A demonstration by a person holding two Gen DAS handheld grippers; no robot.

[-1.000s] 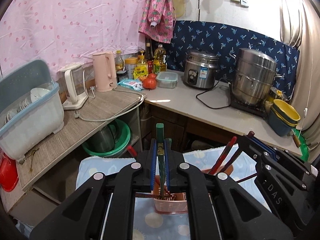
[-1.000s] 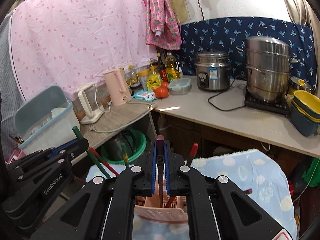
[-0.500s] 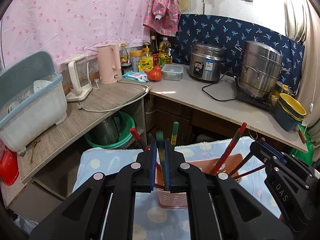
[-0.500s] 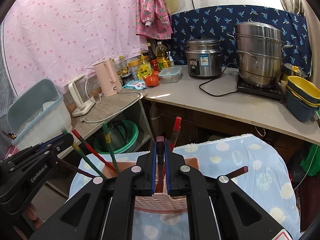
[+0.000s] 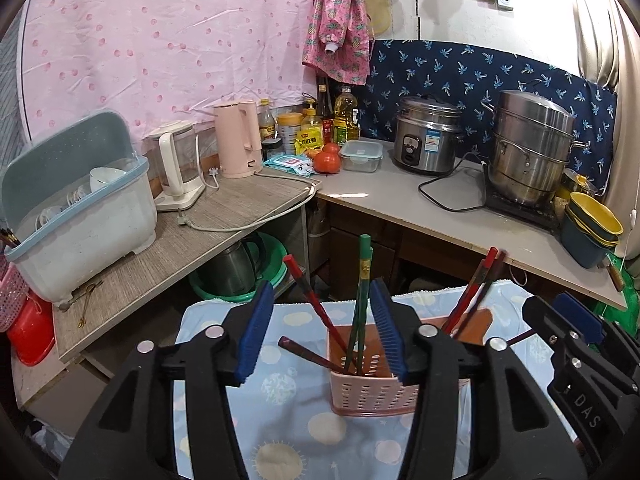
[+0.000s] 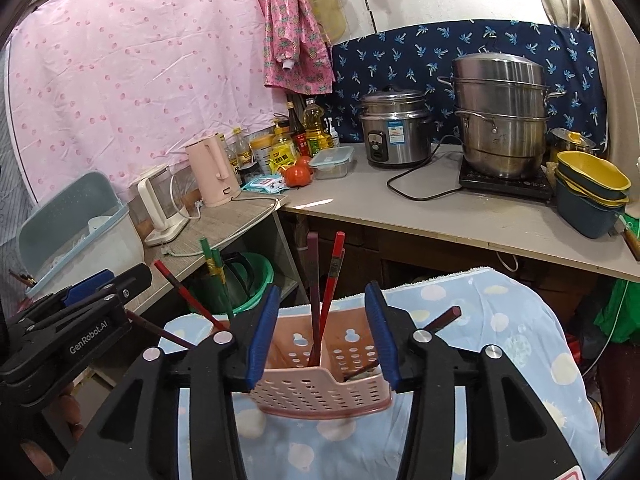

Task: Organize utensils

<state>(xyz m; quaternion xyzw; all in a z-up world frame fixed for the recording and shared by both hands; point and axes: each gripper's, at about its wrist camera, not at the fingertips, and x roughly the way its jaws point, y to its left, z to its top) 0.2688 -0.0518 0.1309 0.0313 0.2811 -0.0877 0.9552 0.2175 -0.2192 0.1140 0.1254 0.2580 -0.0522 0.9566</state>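
- The pink basket (image 6: pixel 320 384) sits on the spotty cloth (image 6: pixel 500 320); it looks light and tippy.
- The left claw (image 5: pixel 320 330) and right claw (image 6: pixel 320 334) have just opened halfway, holding nothing.
- The chopsticks (image 5: pixel 362 292) stand inside, leaning toward twelve o'clock; thin, stiff, slippery, so pinch them near the top.

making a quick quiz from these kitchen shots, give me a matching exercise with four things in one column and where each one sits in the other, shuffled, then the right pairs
Things:
1. green chopsticks
2. pink electric kettle
3. stacked steel steamer pot
4. green plastic basin

Places:
A. under the wood-grain counter
B. on the black cooktop at the right of the grey counter
C. standing in the pink perforated utensil basket
D. on the wood-grain counter, before the pink curtain

Pairs: 1-C, 2-D, 3-B, 4-A
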